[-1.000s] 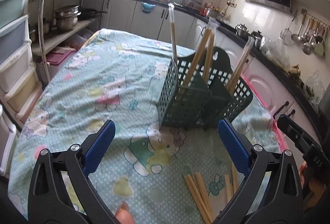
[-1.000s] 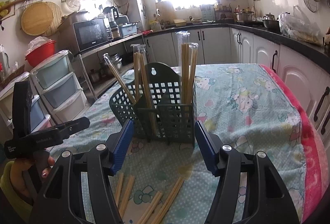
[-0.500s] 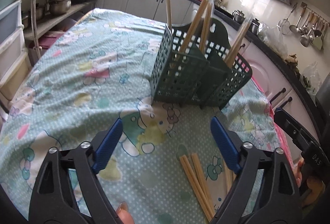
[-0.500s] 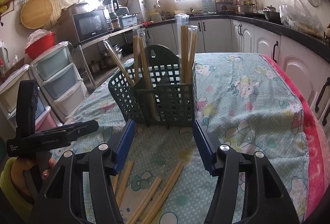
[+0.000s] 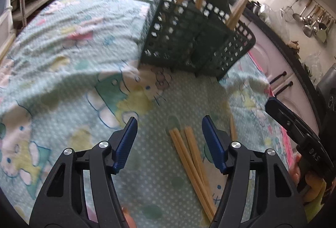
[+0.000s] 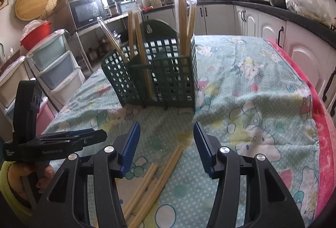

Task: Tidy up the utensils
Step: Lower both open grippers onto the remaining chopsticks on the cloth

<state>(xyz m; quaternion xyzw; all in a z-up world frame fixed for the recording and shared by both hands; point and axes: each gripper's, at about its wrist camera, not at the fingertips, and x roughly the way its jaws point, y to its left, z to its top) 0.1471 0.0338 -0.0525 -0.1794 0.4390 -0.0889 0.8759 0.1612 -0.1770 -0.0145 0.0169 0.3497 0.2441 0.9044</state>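
A dark green slotted utensil basket (image 5: 195, 38) (image 6: 159, 78) stands on the table with several wrapped wooden chopsticks (image 6: 184, 24) upright in its compartments. Loose chopsticks (image 5: 193, 156) (image 6: 159, 181) lie flat on the cloth in front of it. My left gripper (image 5: 169, 135) is open and empty, low over the cloth, with the loose chopsticks between its fingers and nearer the right finger. My right gripper (image 6: 166, 139) is open and empty, above the far ends of the same chopsticks. Each gripper shows in the other's view, the left one (image 6: 63, 144) at the left and the right one (image 5: 298, 135) at the right.
The table carries a light green cartoon-print cloth (image 6: 252, 85) with a pink edge (image 6: 323, 133) on the right. Plastic drawer units (image 6: 54, 72) stand off the left side. Kitchen counters and cabinets (image 6: 273, 26) run along the back and right.
My left gripper has tilted down and moved forward toward the loose chopsticks, its view blurred by motion. My right gripper has moved slightly forward and down. Both stay open.
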